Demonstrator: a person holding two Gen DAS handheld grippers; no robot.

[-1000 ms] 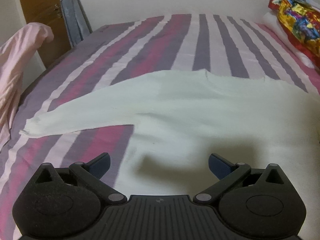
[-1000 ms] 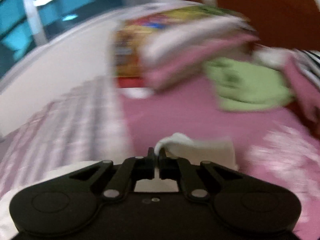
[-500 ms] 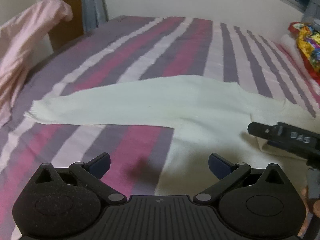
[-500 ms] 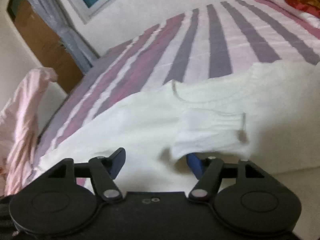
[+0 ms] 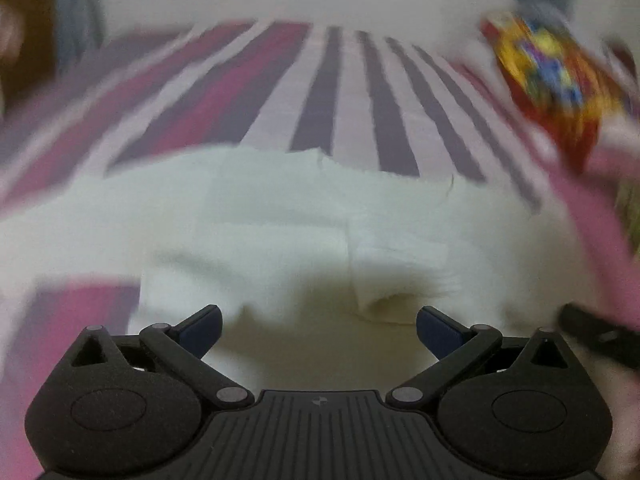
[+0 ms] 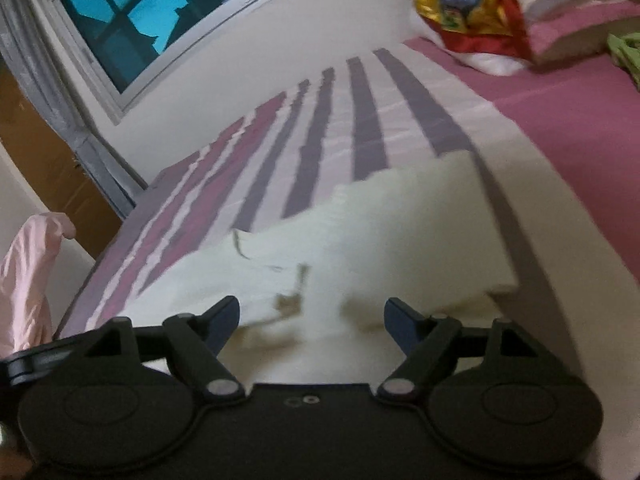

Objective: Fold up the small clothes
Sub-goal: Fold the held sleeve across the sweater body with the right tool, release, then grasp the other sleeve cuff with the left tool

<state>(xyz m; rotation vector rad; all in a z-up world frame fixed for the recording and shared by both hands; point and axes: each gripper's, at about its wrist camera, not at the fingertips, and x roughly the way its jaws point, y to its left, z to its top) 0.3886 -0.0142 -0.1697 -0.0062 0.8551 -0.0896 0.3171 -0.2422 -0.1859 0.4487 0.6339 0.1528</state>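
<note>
White knit top [image 5: 280, 232] – flat on striped bed, one sleeve folded across body.

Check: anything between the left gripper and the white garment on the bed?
Nothing visible. The left gripper, jaws open and empty, hangs right over the white garment, which lies on the striped bedsheet. The right gripper, jaws opening, is empty too.

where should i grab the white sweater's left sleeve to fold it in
Judging from the frames, grip the white sweater by the outstretched sleeve near its far end, coming from above with the left gripper, fingers wide. It lies flat and unfolded across the striped bedsheet, while the other cuff already rests on the body.
</note>
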